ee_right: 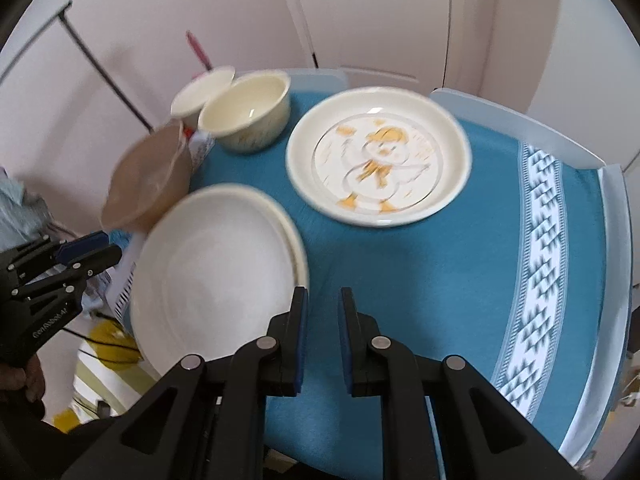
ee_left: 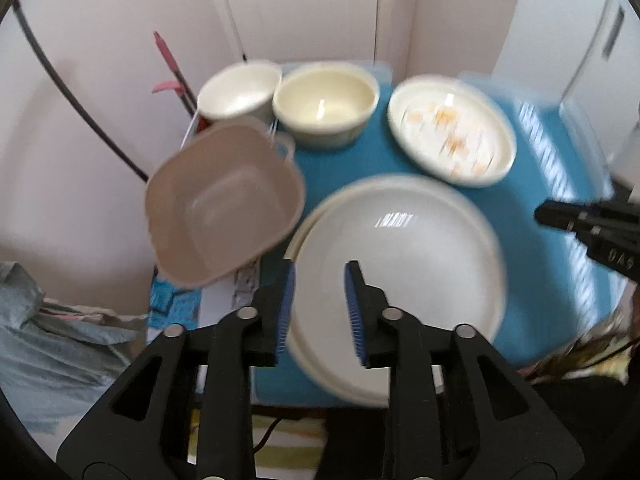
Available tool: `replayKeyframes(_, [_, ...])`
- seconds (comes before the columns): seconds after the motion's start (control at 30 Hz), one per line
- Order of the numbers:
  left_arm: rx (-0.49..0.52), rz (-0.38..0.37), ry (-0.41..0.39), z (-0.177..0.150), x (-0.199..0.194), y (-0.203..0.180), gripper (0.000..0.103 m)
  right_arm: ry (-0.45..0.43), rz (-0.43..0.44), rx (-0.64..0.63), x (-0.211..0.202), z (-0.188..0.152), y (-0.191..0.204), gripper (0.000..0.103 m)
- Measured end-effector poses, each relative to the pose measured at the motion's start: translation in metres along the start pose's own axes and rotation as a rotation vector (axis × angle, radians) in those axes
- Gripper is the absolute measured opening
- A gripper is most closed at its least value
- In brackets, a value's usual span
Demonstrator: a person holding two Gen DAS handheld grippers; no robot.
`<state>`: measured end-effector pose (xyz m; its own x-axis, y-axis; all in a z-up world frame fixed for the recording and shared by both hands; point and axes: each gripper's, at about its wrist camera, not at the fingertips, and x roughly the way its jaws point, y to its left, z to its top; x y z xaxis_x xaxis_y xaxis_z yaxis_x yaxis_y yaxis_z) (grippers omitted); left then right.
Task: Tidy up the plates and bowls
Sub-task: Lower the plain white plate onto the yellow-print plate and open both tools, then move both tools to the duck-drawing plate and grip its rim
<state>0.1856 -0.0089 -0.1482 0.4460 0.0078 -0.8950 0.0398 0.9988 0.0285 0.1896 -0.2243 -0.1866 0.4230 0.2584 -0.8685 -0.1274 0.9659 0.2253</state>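
While both grippers hover above the blue cloth (ee_right: pixel 460 264) that covers the table, neither one grasps anything. The left gripper (ee_left: pixel 320 312) has its jaws parted, with nothing between them; directly beyond and below its fingertips lies the large white plate (ee_left: pixel 400 256), stacked on a second plate whose cream rim peeks out at its left edge. The right gripper (ee_right: pixel 324 336) also has its jaws apart by a narrow gap, empty, with the same white plate just to the left of its left finger. Farther back on the cloth sits the duck plate (ee_right: pixel 378 156), a cream plate with an orange cartoon duck. Left of it stands the cream bowl (ee_left: pixel 326 102), touching the white bowl (ee_left: pixel 238 92) beside it. A tan plastic container (ee_left: pixel 224 204) sits tilted at the cloth's left edge, near the white plate.
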Motion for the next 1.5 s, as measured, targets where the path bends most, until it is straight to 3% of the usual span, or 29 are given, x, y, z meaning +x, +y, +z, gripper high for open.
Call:
replayKeyframes(0.07, [-0.044,-0.016,-0.048,0.015,-0.008,-0.008,0.101,-0.04,0.027,0.014,-0.014,0.007,-0.015,0.016])
replayKeyframes(0.1, [-0.059,-0.018,-0.08,0.021,-0.011,-0.011,0.102,-0.059,0.033,0.012,-0.021,0.012,-0.023,0.022])
replayKeyframes(0.13, [-0.079,-0.028,-0.124,0.029,-0.015,-0.016,0.103,-0.077,0.037,0.002,-0.028,0.017,-0.031,0.047])
replayKeyframes(0.17, [-0.088,-0.045,-0.132,0.037,-0.014,-0.021,0.103,-0.093,0.04,-0.004,-0.033,0.022,-0.037,0.084])
replayKeyframes(0.2, [-0.102,-0.07,-0.117,0.047,-0.008,-0.029,0.103,-0.116,0.047,-0.023,-0.04,0.03,-0.046,0.098])
replayKeyframes(0.23, [-0.118,-0.087,-0.102,0.055,-0.001,-0.034,0.103,-0.128,0.049,-0.037,-0.043,0.036,-0.053,0.102])
replayKeyframes(0.47, [-0.245,-0.144,0.025,0.088,0.071,-0.058,0.103,-0.073,0.008,-0.112,-0.02,0.094,-0.104,0.103])
replayKeyframes(0.63, [-0.256,-0.141,0.107,0.087,0.121,-0.067,0.102,0.014,0.088,-0.068,0.032,0.115,-0.128,0.102])
replayKeyframes(0.7, [-0.263,-0.147,0.114,0.091,0.133,-0.066,0.102,0.048,0.115,-0.054,0.053,0.116,-0.134,0.098])
replayKeyframes(0.77, [-0.271,-0.156,0.11,0.093,0.143,-0.063,0.098,0.079,0.156,-0.046,0.069,0.115,-0.137,0.076])
replayKeyframes(0.8, [-0.276,-0.156,0.113,0.094,0.147,-0.062,0.096,0.095,0.169,-0.04,0.077,0.115,-0.139,0.071])
replayKeyframes(0.87, [-0.29,-0.166,0.125,0.096,0.156,-0.059,0.07,0.11,0.197,-0.034,0.087,0.113,-0.139,0.058])
replayKeyframes(1.03, [-0.307,-0.197,0.156,0.097,0.172,-0.056,0.038,0.108,0.224,-0.047,0.102,0.116,-0.135,0.034])
replayKeyframes(1.13, [-0.297,-0.201,0.15,0.098,0.174,-0.058,0.021,0.103,0.222,-0.046,0.104,0.115,-0.138,0.027])
replayKeyframes(1.23, [-0.291,-0.196,0.145,0.1,0.174,-0.061,0.018,0.103,0.219,-0.03,0.108,0.113,-0.142,0.017])
replayKeyframes(1.5, [-0.278,-0.168,0.146,0.105,0.173,-0.069,0.018,0.101,0.231,-0.029,0.106,0.113,-0.146,0.016])
